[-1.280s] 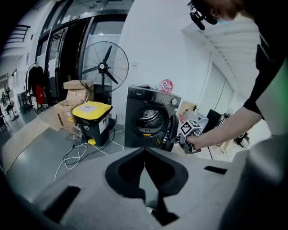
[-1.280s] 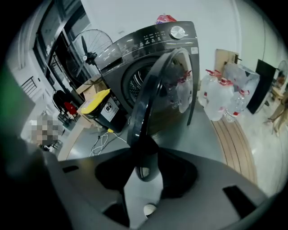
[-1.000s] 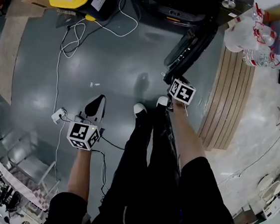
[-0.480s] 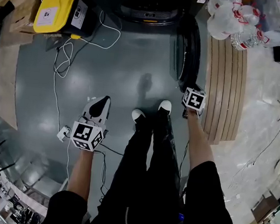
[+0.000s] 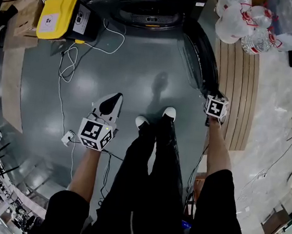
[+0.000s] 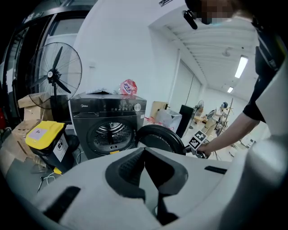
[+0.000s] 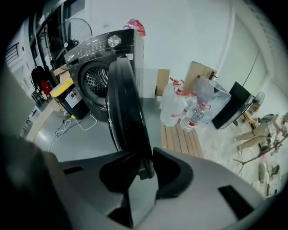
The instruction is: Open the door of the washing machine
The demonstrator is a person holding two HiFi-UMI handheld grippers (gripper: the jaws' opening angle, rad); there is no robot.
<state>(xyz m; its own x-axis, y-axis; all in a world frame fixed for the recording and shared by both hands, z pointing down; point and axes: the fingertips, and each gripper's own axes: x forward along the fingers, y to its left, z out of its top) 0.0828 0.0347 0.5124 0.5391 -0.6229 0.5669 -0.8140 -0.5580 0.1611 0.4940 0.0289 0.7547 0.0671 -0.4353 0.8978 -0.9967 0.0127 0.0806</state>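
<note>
**Door open, rim gripped**

Left hand-held gripper [image 5: 114, 99] hangs empty over the floor [image 5: 142, 61], jaws together; washing machine [image 5: 148, 6] stands ahead, its door [image 5: 199, 54] swung open rightward; right hand-held gripper [image 7: 146, 158] clamps the door's edge, jaws having just eased slightly wider.

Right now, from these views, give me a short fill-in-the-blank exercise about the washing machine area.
The washing machine has its door standing ___.
The bin beside it has a ___ lid.
In the left gripper view the fan stands to the machine's ___.
Missing words: open; yellow; left.
</note>
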